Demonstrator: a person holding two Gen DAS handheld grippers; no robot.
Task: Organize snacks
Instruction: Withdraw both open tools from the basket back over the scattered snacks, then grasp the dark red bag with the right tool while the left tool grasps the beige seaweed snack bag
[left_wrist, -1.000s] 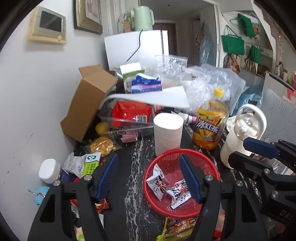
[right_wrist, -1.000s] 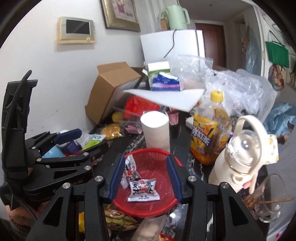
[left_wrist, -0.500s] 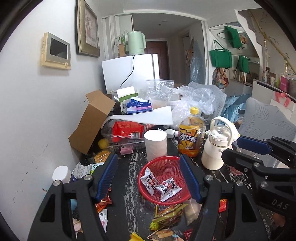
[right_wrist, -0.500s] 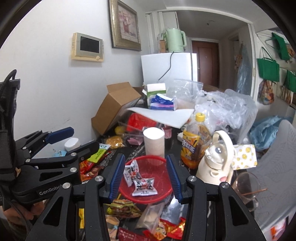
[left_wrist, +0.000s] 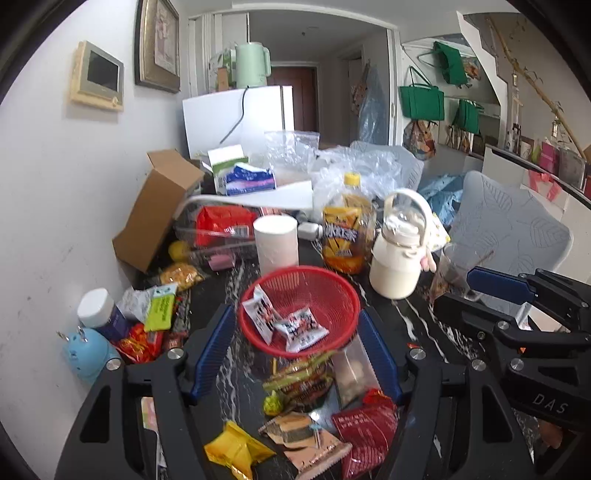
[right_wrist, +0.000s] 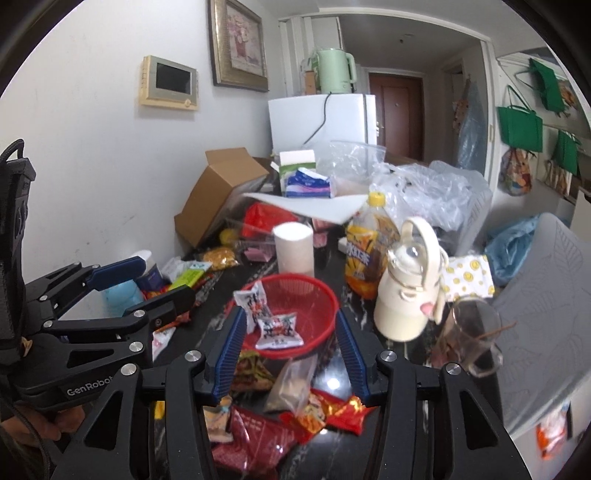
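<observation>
A red mesh basket (left_wrist: 332, 291) (right_wrist: 314, 295) stands mid-table with two white snack packets (left_wrist: 299, 330) (right_wrist: 277, 330) inside. Nearer to me loose snacks lie on the dark marble top: a yellow packet (left_wrist: 236, 450), a dark red packet (left_wrist: 365, 432), a clear bag (left_wrist: 351, 373) and a green-brown packet (left_wrist: 299, 380). My left gripper (left_wrist: 295, 314) hangs open above them with nothing between its fingers. My right gripper (right_wrist: 290, 312) hovers beside it on the right; its jaws are opening and hold nothing. Each gripper shows in the other's view, left gripper (right_wrist: 162, 280) and right gripper (left_wrist: 491, 295).
Behind the basket stand a paper roll (left_wrist: 275, 240), an iced-tea bottle (left_wrist: 347, 232), a cream water bottle (left_wrist: 397, 258) and a glass (left_wrist: 454, 273). A cardboard box (left_wrist: 155, 210) leans on the wall. More packets and a white-capped jar (left_wrist: 96, 306) crowd the left edge. A grey chair (left_wrist: 509, 229) stands on the right.
Both grippers have drawn back from the basket, which now looks smaller and farther. The loose snacks at the near edge have come into view. The right jaws stand slightly wider.
</observation>
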